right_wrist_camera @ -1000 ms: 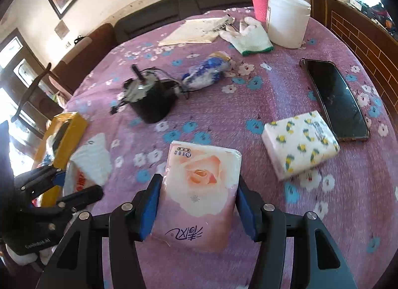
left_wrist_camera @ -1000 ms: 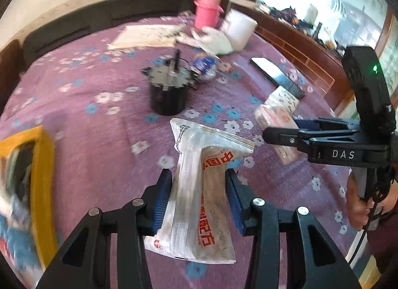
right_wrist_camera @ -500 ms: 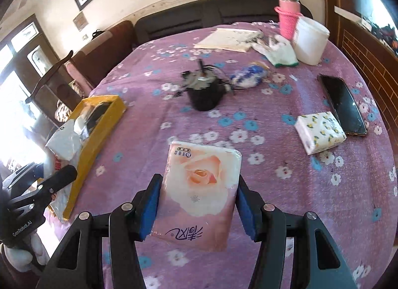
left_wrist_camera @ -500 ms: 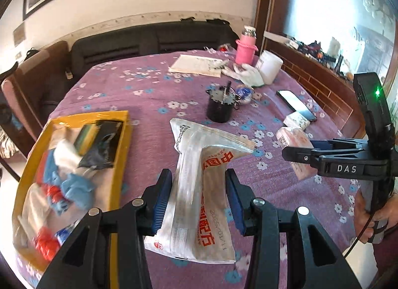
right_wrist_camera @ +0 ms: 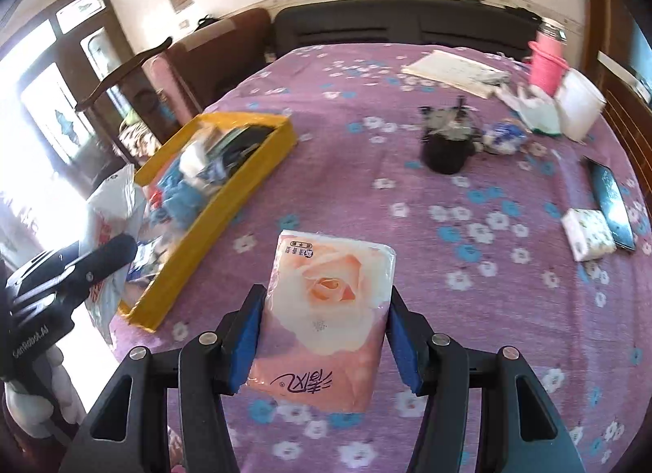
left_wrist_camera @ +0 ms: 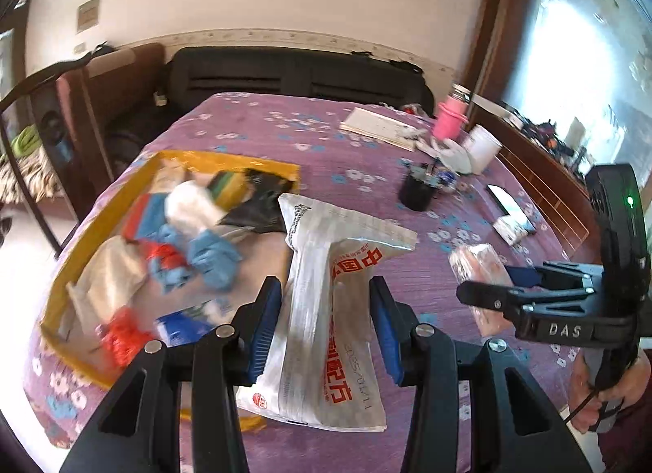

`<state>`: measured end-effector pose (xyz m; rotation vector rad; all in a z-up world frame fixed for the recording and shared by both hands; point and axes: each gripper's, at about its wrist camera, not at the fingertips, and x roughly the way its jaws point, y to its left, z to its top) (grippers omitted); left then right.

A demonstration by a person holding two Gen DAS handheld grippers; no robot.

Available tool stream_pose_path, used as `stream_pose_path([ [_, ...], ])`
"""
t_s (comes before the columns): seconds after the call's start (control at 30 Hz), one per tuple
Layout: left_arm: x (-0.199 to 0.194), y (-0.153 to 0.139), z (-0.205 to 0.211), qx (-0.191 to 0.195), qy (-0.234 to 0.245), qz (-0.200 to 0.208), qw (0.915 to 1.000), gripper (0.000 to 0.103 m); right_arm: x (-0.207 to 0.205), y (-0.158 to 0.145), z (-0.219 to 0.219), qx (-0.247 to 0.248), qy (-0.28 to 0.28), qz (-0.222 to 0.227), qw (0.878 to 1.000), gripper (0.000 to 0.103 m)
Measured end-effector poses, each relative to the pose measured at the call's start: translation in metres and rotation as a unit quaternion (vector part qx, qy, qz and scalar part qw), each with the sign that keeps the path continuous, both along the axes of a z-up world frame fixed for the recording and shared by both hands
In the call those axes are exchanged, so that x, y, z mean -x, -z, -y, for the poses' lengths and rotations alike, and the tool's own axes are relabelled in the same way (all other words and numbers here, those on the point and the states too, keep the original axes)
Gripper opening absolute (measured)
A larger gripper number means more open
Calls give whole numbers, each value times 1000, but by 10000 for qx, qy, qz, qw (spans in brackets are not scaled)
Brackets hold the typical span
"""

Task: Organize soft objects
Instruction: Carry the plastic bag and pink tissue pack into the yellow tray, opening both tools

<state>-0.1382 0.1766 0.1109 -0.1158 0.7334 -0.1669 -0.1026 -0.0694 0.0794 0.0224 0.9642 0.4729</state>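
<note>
Though crowded, yellow tray (left_wrist_camera: 87, 243) of cloths (left_wrist_camera: 212, 255)

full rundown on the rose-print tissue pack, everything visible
The tissue pack is a soft rectangular pack in glossy plastic wrap, pink with a large peach rose, a small label at the far end and script at the near end. The right hand-held gripper clamps its long sides between blue pads, lifted clear of the purple floral tablecloth. It points away from the camera, tilted slightly. Its underside is hidden.

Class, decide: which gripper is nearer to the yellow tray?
Left. The left gripper, shut on a white packet, hangs at the yellow tray's edge; the right gripper, holding a tissue pack, is off to its side.
</note>
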Motion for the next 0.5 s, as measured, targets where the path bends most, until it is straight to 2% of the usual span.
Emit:
stream_pose_path([
  [0.5, 11, 15, -95, 344, -803, -115, 9961, 44, 12, 6, -92, 195, -685, -28, 9975, 61],
])
